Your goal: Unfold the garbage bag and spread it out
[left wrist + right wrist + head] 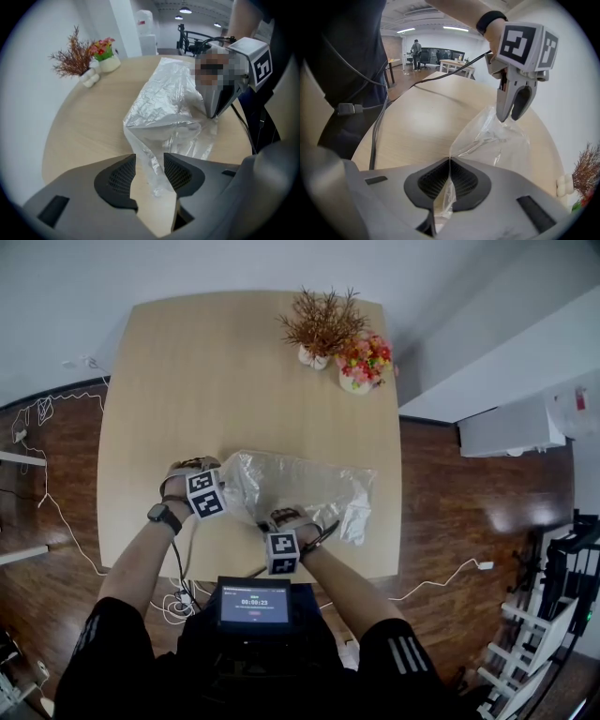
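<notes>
A clear, crinkled garbage bag (300, 486) lies partly unfolded on the near half of the wooden table (206, 381). My left gripper (225, 491) points down at the bag's left end. In the left gripper view its jaws (150, 164) stand apart with a strand of the bag (168, 98) hanging between the pads and bare table showing beside it. My right gripper (279, 521) is at the bag's near edge. In the right gripper view it (450, 161) is shut on a fold of the film (497, 140), which rises toward the left gripper (511, 117).
A pot of dried brown twigs (323, 324) and a pot of coloured flowers (364, 362) stand at the table's far right. A small screen (253, 604) sits at the person's chest. A black cable (377, 136) trails over the near table edge. White cables lie on the floor at the left.
</notes>
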Demonstrator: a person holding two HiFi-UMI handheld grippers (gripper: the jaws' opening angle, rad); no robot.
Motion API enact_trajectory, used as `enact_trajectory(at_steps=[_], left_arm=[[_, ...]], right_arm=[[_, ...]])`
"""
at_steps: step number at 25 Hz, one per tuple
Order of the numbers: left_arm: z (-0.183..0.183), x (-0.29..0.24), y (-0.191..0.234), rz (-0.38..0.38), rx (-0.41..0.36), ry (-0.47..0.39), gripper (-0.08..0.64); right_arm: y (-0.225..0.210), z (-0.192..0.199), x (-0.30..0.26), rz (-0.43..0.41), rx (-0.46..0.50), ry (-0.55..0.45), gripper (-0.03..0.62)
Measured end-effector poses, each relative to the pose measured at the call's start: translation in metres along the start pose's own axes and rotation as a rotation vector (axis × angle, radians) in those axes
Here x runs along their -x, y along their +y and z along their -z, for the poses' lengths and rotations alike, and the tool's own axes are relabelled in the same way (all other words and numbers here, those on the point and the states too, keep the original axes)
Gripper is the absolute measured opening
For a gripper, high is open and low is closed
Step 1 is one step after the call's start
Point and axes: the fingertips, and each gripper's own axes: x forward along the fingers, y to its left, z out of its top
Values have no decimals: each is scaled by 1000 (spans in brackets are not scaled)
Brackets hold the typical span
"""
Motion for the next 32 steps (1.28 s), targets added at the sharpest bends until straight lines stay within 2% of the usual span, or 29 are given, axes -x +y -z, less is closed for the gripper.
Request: enact_trajectory(at_steps=[4, 7, 10, 14, 18, 23, 27, 32], left_arm=[[2, -22, -12, 34, 32, 10, 198], [1, -26, -15, 51, 70, -3, 184], [1, -26, -15, 58, 68, 7, 184], [13, -23, -14, 71, 59, 39, 184], [25, -23, -12, 76, 51, 69, 184], [38, -21, -11, 80, 64, 96, 184], [50, -19, -6, 80, 90, 120, 186], [67, -17, 4, 70, 105, 157, 186]], right_arm=[[-6, -6, 9, 6, -100, -72, 66], [-22, -13, 33, 65, -194, -164, 77], [-35, -9, 67, 121, -299, -254, 80], [-54, 20, 114, 208, -429, -312, 88], [-75, 87, 131, 244, -567, -242, 160], [-73, 157, 121, 183, -654, -128, 239], [-57, 183, 100, 75, -683, -47, 307], [-54, 192, 82, 33, -677, -1, 308]])
